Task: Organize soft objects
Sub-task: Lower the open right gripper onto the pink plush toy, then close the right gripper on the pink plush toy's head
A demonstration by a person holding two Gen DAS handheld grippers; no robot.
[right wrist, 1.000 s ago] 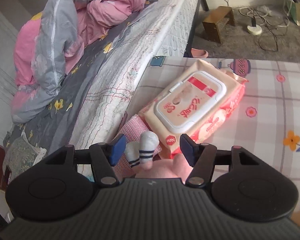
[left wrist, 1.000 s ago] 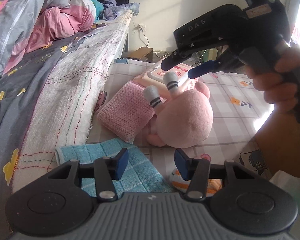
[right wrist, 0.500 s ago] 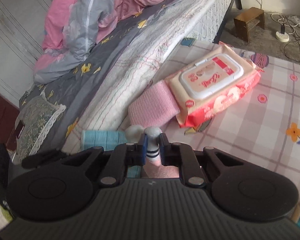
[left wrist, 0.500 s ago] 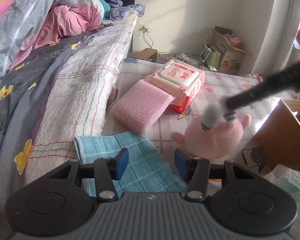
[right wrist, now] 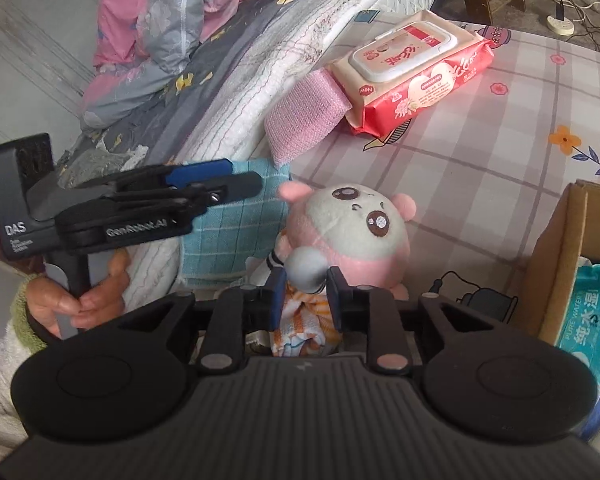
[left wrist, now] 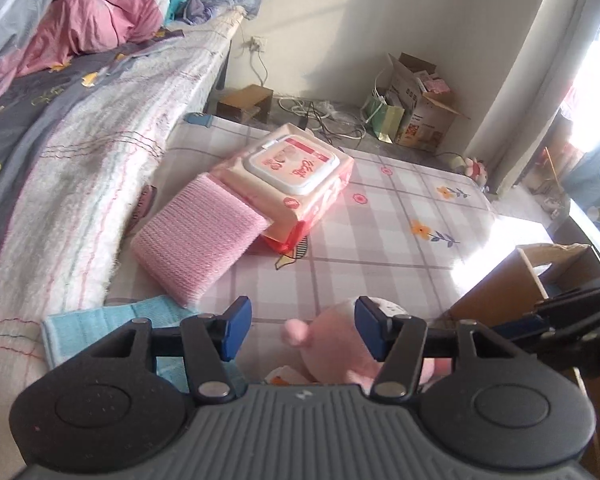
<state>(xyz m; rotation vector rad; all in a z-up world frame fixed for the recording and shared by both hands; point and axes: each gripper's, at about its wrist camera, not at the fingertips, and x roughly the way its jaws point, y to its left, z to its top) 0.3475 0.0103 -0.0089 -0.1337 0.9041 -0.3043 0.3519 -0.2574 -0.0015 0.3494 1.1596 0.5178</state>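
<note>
A pink and white plush toy (right wrist: 356, 232) hangs from my right gripper (right wrist: 305, 294), which is shut on one of its grey striped feet. The toy also shows in the left wrist view (left wrist: 336, 348), low between the fingers. My left gripper (left wrist: 302, 330) is open and empty above a blue checked cloth (left wrist: 100, 328); it also shows in the right wrist view (right wrist: 236, 184). A pink folded cloth (left wrist: 198, 236) leans on a pack of wet wipes (left wrist: 292, 176) on the checked mat.
A cardboard box (right wrist: 560, 256) stands at the right with a blue wipes pack (right wrist: 592, 324) inside. An orange patterned cloth (right wrist: 300, 328) lies under the toy. The bed (left wrist: 60, 128) with a heaped quilt runs along the left. Boxes and cables lie by the far wall.
My right gripper closed on the toy's foot, lifted it and carried it right and nearer, toward the cardboard box. The left gripper stayed open over the blue cloth.
</note>
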